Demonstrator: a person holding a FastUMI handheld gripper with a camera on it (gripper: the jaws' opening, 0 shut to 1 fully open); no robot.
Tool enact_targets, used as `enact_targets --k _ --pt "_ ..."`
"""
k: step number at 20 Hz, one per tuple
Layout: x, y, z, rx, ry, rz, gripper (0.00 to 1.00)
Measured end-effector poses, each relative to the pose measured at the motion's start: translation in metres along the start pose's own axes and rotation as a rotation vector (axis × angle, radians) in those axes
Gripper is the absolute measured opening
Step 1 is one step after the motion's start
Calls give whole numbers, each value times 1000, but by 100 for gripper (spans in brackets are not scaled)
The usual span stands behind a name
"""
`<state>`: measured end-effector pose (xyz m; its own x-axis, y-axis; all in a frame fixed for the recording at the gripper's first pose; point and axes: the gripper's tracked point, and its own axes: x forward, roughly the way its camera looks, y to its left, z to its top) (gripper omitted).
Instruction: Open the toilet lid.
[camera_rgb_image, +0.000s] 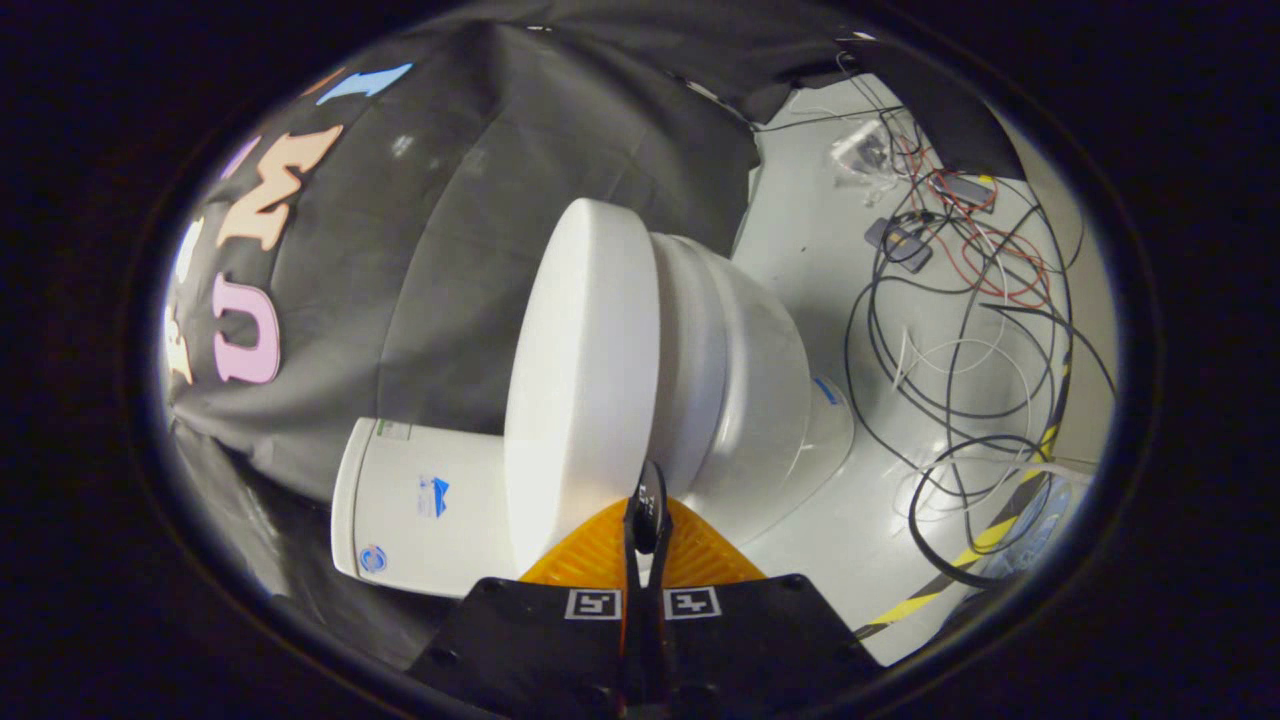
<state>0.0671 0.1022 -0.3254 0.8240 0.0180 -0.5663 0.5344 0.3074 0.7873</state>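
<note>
The gripper (648, 500) had its fingers drawn together, nothing between them, tips at the near edge of the smooth white oval toilet lid (585, 385). The lid lay just ahead, long axis running away, between white cistern (425, 510) and white bowl (760, 370).

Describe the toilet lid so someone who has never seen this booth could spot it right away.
Start at the white toilet standing against the black cloth wall, with its tank at one end. The toilet lid is the thick, flat white oval slab covering the seat, its edge right at the tips of the shut gripper. Unlike the rounded bowl and boxy tank, it is a smooth disc.
</note>
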Motion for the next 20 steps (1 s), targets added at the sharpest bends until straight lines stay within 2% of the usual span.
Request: enact_targets --k 5,10,20 --pt "-14 31 6 -35 -86 -9 2" --pt "-32 52 16 -126 -127 -57 1" --pt "-54 102 15 -246 -176 -76 1"
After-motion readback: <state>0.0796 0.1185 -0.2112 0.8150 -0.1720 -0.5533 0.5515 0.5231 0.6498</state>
